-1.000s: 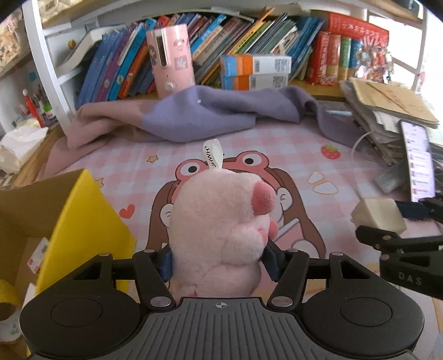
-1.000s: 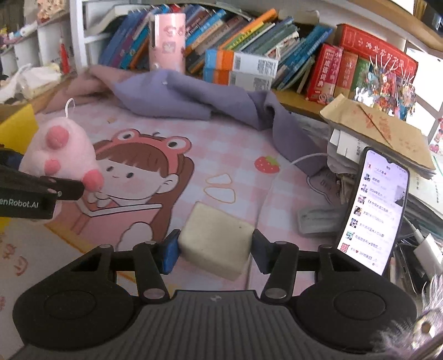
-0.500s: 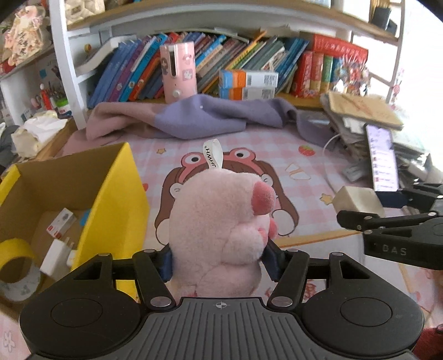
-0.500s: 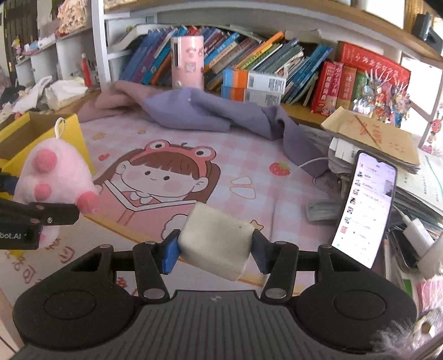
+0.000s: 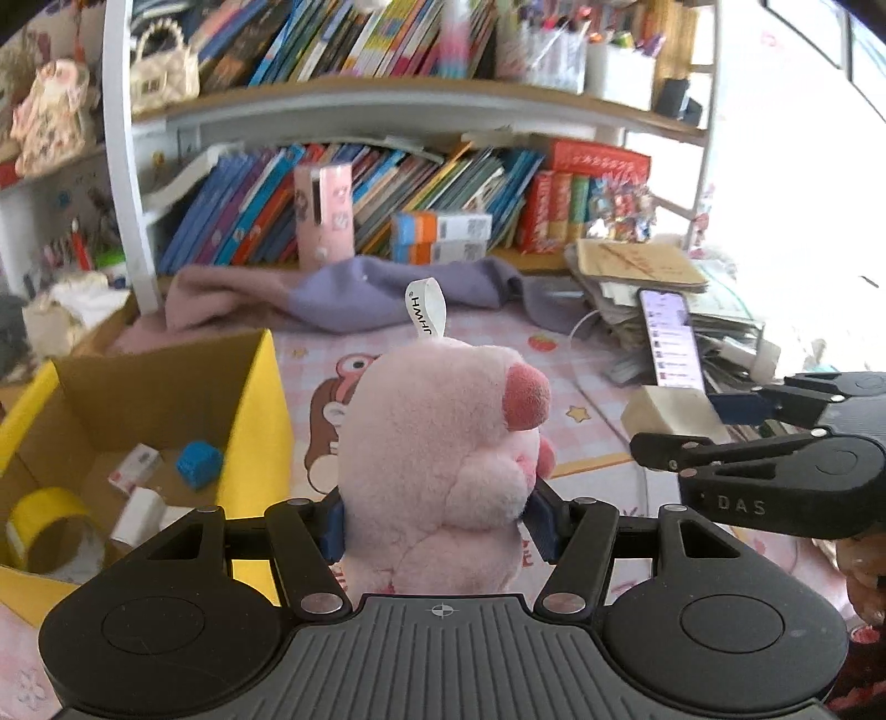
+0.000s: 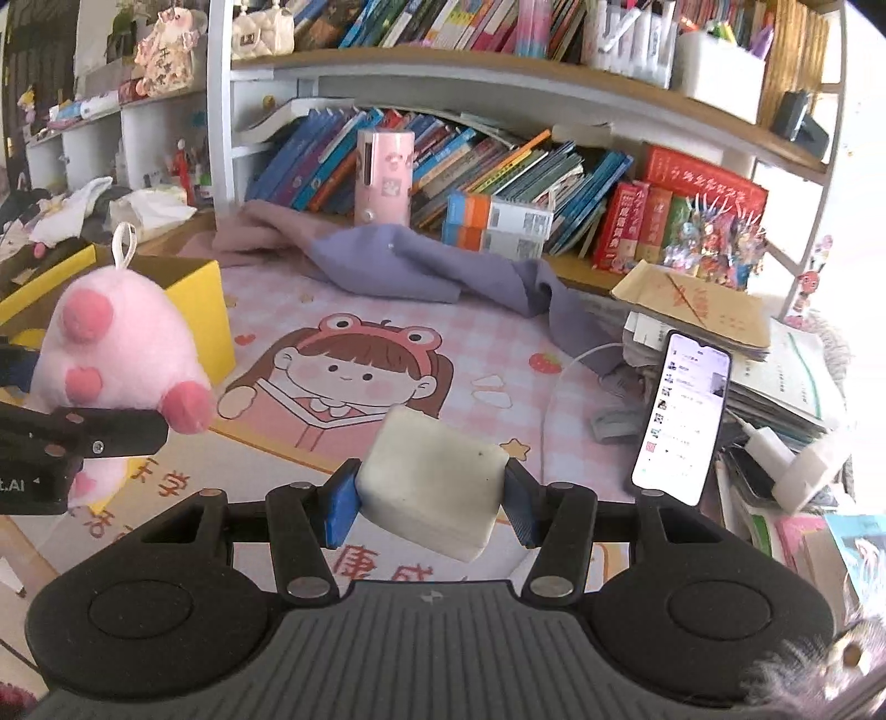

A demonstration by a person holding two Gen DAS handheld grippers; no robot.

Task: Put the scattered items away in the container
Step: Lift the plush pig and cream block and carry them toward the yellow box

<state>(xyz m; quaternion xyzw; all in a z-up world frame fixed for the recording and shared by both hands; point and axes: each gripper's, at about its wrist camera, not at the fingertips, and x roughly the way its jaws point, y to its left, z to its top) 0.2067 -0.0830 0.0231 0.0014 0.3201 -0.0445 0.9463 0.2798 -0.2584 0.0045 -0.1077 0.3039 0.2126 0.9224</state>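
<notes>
A child's study corner at home.
Crowded bookshelves [image 6: 454, 160], a cartoon mat [image 6: 354, 354] on the worktop, a toy handbag [image 6: 260, 27], pen pots [image 6: 714, 66].

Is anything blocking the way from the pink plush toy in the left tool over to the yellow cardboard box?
Nothing visible does. The pink plush toy is held above the mat, and the yellow cardboard box sits open-topped just to its left, with only its near wall to clear.

I see the surface [image 6: 498, 332] covered by a pink checked mat with a cartoon girl. On it lie a crumpled purple cloth [image 6: 421, 266] along the back, a yellow cardboard box [image 5: 249, 399] at the left, and a stack of papers [image 6: 775, 376] at the right with a lit phone [image 6: 684, 421] leaning against it.
</notes>
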